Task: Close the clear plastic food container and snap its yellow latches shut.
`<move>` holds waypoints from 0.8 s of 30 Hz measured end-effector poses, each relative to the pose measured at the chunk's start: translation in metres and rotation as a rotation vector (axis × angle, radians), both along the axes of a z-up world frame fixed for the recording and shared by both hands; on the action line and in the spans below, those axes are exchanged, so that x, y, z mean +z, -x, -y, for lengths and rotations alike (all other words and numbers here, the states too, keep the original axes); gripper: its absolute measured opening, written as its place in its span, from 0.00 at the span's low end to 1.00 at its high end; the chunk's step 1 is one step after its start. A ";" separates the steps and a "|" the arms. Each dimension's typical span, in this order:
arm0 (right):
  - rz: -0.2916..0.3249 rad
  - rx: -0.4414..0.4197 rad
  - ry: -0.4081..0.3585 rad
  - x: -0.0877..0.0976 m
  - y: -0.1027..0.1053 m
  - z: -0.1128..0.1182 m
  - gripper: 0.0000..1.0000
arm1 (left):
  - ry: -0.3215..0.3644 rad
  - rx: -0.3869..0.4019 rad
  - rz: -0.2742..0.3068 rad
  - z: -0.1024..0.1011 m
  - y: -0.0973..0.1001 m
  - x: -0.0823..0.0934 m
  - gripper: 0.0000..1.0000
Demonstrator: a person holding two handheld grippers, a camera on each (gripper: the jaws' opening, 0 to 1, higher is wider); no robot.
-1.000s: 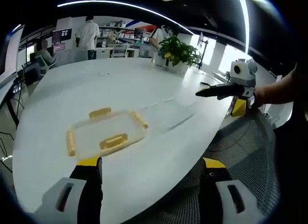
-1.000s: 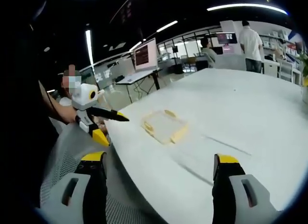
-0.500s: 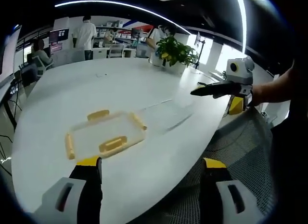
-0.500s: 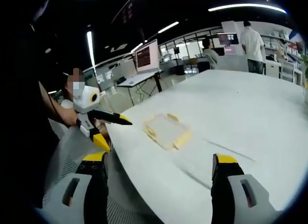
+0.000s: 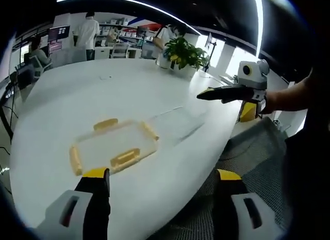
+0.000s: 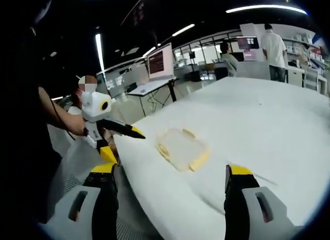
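So from where I'm sitting, the clear plastic food container (image 5: 114, 145) is lying flat on the white surface (image 5: 67, 100), near the edge closest to me, with its yellow latches (image 5: 125, 157) sticking out around the rim. A clear lid (image 5: 178, 121) lies just beside it on the surface, hard to make out. My left hand-held gripper (image 5: 160, 186) hovers just short of the container, jaws wide apart and gripping nothing. The right hand-held gripper (image 6: 170, 183) is also spread wide and empty, with the container (image 6: 181, 148) ahead of it. A potted plant (image 5: 184, 55) sits at the far end of the surface.
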State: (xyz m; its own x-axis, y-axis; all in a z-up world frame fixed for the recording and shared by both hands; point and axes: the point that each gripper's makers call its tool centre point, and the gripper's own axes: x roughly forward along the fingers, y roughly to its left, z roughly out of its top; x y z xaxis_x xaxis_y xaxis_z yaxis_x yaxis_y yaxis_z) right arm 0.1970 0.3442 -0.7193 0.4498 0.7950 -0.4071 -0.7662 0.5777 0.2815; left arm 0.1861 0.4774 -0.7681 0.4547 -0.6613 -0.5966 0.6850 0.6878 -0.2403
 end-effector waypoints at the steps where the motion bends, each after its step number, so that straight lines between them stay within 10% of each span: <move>1: -0.001 0.006 0.001 0.000 0.000 -0.003 0.84 | 0.002 0.000 -0.002 -0.001 -0.001 0.000 0.80; 24: 0.002 0.063 0.018 -0.003 -0.014 -0.026 0.90 | -0.056 -0.083 -0.014 -0.022 -0.015 -0.003 0.98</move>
State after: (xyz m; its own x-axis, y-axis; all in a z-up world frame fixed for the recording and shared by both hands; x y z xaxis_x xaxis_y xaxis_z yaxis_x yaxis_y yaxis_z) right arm 0.2107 0.3707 -0.7221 0.4002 0.8141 -0.4208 -0.8014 0.5336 0.2700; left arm 0.2014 0.4997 -0.7706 0.3913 -0.6616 -0.6396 0.7368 0.6417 -0.2130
